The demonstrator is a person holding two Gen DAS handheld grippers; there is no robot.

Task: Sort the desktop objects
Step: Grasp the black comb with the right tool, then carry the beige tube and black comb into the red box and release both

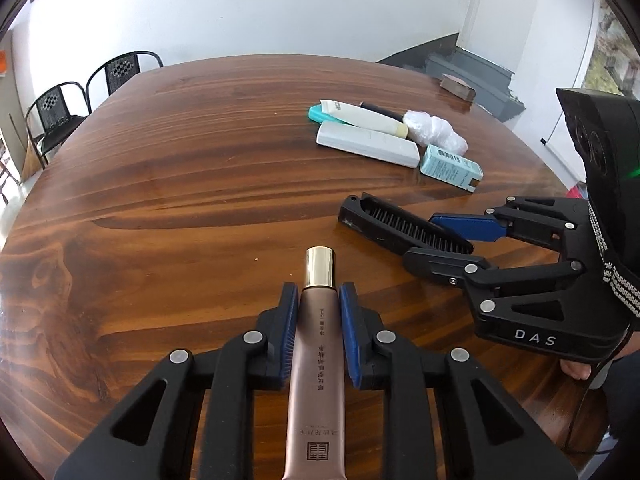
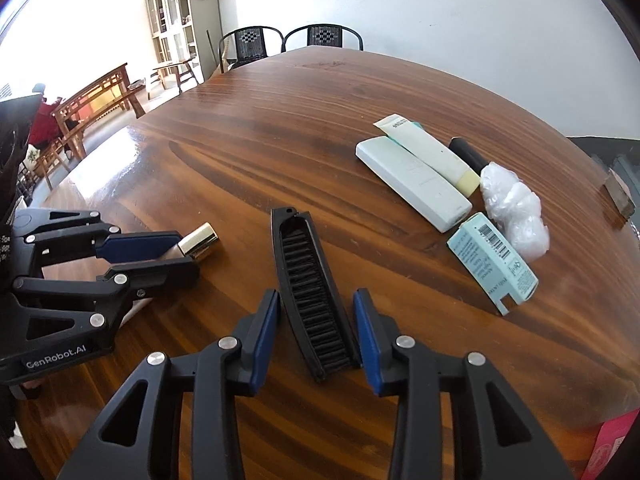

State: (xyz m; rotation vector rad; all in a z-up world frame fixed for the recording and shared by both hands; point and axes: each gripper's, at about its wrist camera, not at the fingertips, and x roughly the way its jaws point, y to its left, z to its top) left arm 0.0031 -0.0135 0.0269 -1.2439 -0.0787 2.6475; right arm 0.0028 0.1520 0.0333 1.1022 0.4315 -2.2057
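Two grippers work over a wooden desk [image 1: 168, 168]. Left gripper [image 1: 319, 304]: jaws closed on a slim bronze tube [image 1: 318, 364] with a gold cap [image 1: 319, 266], the blue pads pressing its sides just behind the cap; whether the tube rests on the desk or is lifted clear cannot be told. Right gripper [image 2: 316, 312]: jaws spread to either side of a black folding comb [image 2: 310, 292] that lies flat on the desk, bristles up; the right pad sits close against the comb's edge, while a gap shows on the left side, so the comb is straddled but not gripped.

Further back on the desk lies a loose group: a white remote [image 2: 414, 182], a cream tube [image 2: 430, 154] resting partly on it, a black stick [image 2: 466, 152], a crumpled clear bag [image 2: 514, 210] and a pale blue box [image 2: 492, 258].

Likely hazards. The bronze tube is smooth and held near one end, so its long unsupported tail may swing or slip out if the hand tilts. The comb tapers and lies at an angle between the jaws; closing off-centre could pivot or squirt it across the polished wood. The two grippers stand near each other, and crossing paths could knock one load loose.
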